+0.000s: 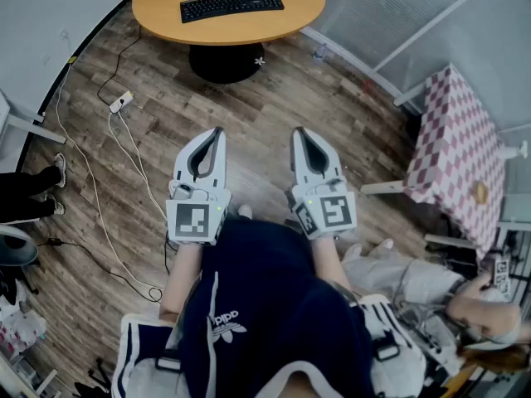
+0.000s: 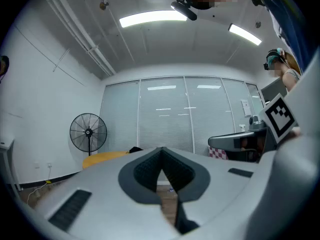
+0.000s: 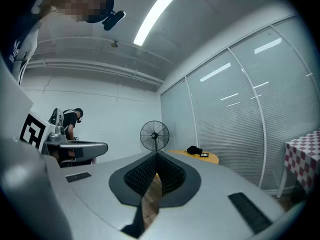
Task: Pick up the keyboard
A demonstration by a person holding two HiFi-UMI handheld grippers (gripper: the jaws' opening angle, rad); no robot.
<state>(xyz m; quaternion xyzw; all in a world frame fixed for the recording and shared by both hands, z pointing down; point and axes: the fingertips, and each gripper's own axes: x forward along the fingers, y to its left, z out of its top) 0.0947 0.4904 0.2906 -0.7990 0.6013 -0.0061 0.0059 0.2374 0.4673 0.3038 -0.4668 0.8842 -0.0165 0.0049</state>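
Observation:
A black keyboard (image 1: 232,6) lies on a round wooden table (image 1: 166,7) at the top of the head view, well ahead of both grippers. My left gripper (image 1: 217,133) and right gripper (image 1: 299,133) are held side by side at waist height over the wood floor, pointing level toward the table. Both are shut with nothing between the jaws. In the left gripper view the left gripper (image 2: 161,150) has its tips meeting, and part of the yellow tabletop (image 2: 102,158) shows behind. In the right gripper view the right gripper (image 3: 156,155) is closed too, with the table (image 3: 200,157) beyond.
A standing fan (image 2: 88,132) is by the wall. A table with a checked cloth (image 1: 460,160) stands at the right. White cables and a power strip (image 1: 121,101) run across the floor at left. Another person (image 3: 70,121) stands by a desk.

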